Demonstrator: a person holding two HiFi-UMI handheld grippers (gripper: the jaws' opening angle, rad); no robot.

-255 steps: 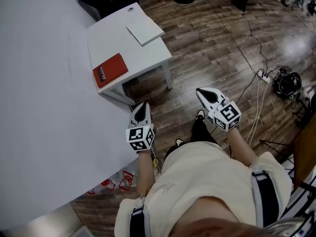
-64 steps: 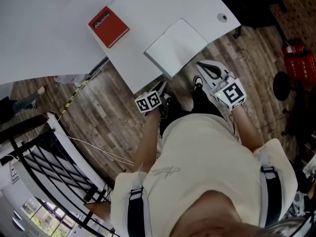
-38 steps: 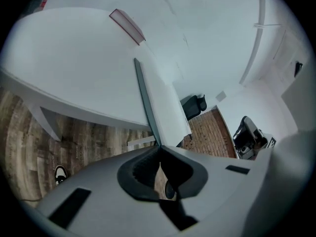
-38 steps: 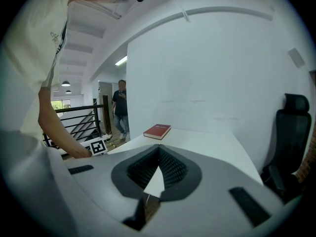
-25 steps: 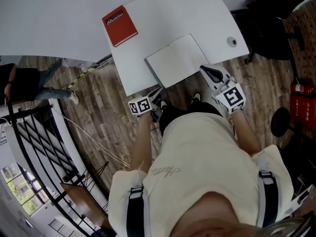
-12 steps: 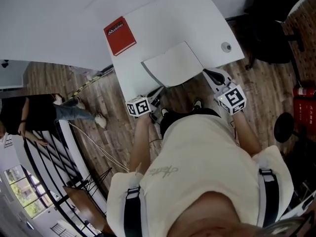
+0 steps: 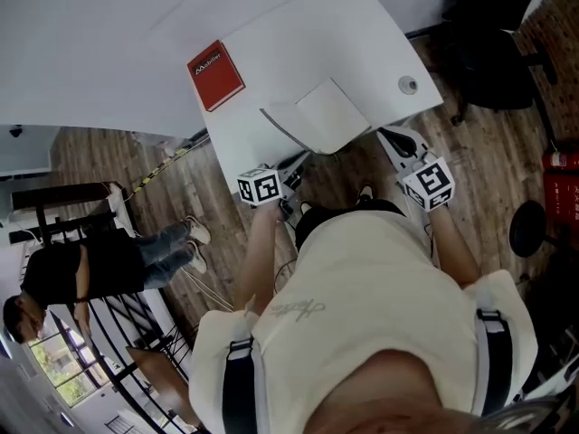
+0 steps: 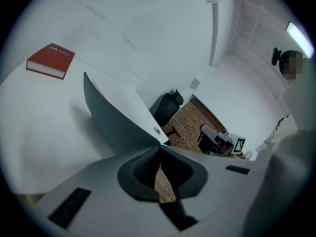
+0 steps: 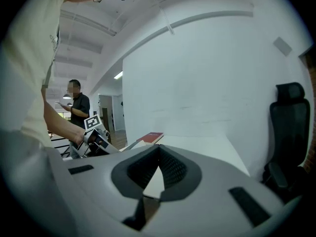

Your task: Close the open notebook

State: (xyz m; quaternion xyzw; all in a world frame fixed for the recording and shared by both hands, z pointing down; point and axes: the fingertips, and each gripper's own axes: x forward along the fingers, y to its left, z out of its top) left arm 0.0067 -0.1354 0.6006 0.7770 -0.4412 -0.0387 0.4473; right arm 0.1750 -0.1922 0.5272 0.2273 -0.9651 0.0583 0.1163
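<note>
Along white bench (image 7: pixel 298 34) near edge, pinching left gripper (image 7: pixel 297 158) fingers on notebook (image 7: pixel 333 114) cover's corner, lifting it for folding shut; holding right gripper (image 7: pixel 390 135) fingers together, empty, aside.

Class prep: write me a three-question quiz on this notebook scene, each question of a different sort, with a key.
1. True or false: the notebook lies flat and fully open.
2. What colour is the closed book on the table? A blue, B red, C green.
3. Fill in: the claw at the corner of the notebook's raised cover is the ___ one.

Key: 1 false, one cover is tilted up; 2 B; 3 left, the left claw.
</note>
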